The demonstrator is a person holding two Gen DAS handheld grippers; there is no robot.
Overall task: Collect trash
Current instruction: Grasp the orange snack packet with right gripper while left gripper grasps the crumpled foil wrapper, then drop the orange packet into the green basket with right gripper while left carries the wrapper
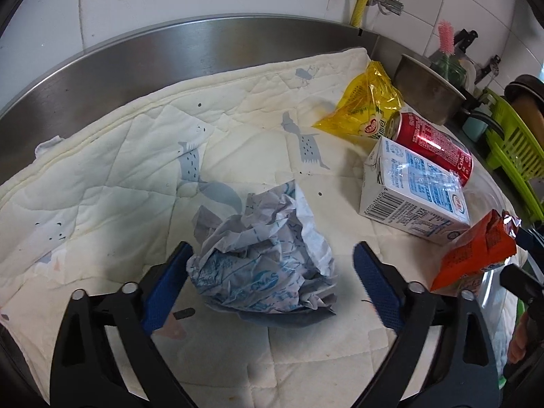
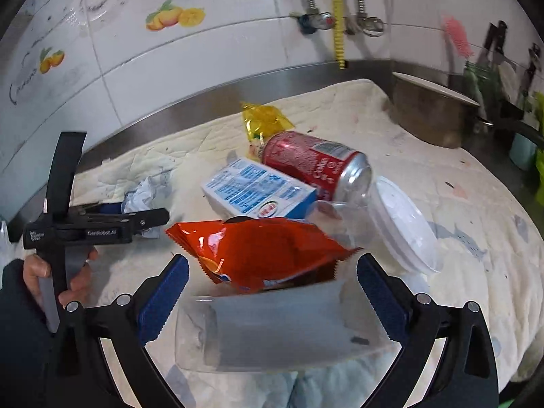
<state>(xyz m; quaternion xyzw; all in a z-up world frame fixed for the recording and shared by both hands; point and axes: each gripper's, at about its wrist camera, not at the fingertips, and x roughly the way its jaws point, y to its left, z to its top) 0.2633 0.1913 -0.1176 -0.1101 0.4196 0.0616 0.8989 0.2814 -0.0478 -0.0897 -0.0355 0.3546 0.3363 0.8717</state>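
Observation:
A crumpled white-and-blue paper wrapper (image 1: pixel 261 255) lies on the quilted mat (image 1: pixel 119 187). My left gripper (image 1: pixel 270 285) is open, its blue pads on either side of the wrapper; the left pad seems to touch it. A yellow snack bag (image 1: pixel 363 108), a red cola can (image 1: pixel 435 146) and a white-blue milk carton (image 1: pixel 411 190) lie to the right. An orange chip bag (image 2: pixel 261 255) rests in a clear plastic tub (image 2: pixel 272 333). My right gripper (image 2: pixel 272 289) is open around the tub and bag. The left gripper (image 2: pixel 98 224) also shows in the right wrist view.
A white round lid (image 2: pixel 404 224) leans by the tub. A steel pot (image 1: pixel 428 85) stands at the back right, beside a green dish rack (image 1: pixel 510 146). A steel backsplash (image 1: pixel 204 44) and tiled wall with pipes run behind the mat.

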